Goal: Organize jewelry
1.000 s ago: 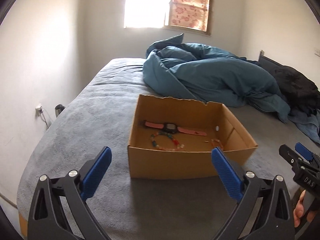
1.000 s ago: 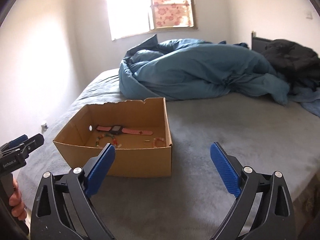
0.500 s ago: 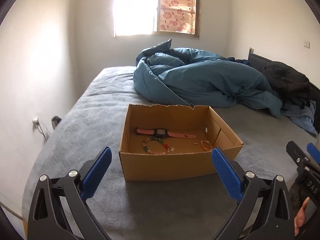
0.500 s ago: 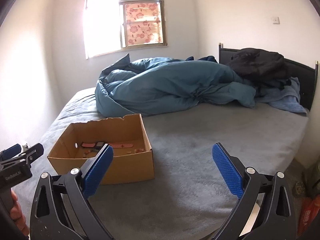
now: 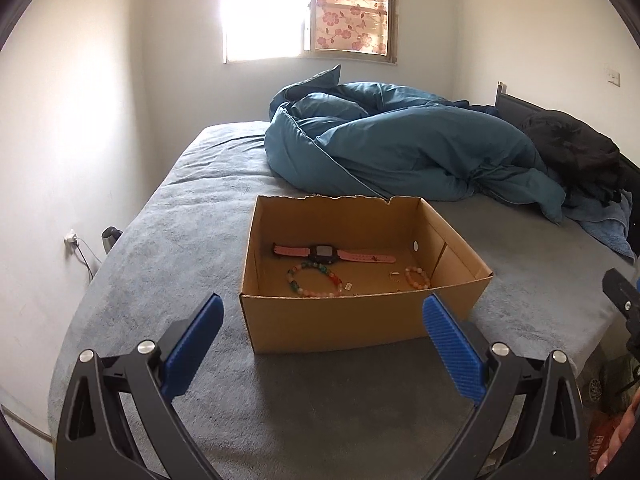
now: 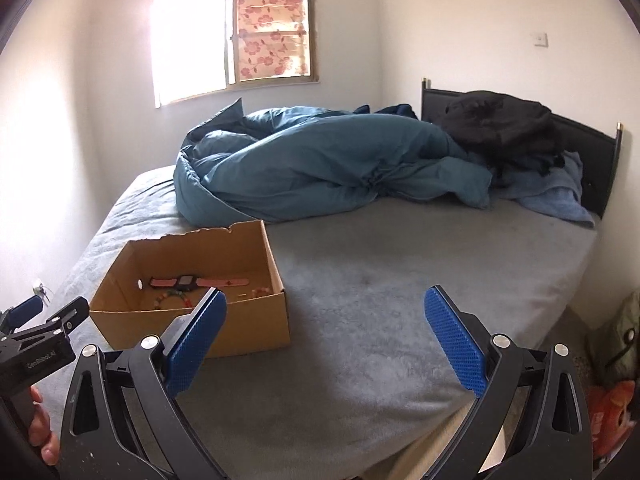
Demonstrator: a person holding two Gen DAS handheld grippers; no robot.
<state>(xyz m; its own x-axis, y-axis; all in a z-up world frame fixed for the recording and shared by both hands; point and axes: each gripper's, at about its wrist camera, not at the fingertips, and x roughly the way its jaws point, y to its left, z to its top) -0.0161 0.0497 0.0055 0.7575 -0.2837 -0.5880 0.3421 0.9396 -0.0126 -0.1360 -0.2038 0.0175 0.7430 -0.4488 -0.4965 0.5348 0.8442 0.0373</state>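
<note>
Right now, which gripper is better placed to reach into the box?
Left, probably. The left gripper faces the cardboard box squarely, jaws open. The right gripper is open too but points at bare bed, box off to its left.

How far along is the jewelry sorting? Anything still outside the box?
Done, it seems: the pink-strapped watch, multicolored bead bracelet and small pink bead bracelet lie inside the cardboard box. In hand: nothing; left gripper and right gripper are open and empty. Left: no jewelry visible on the grey bedspread.
</note>
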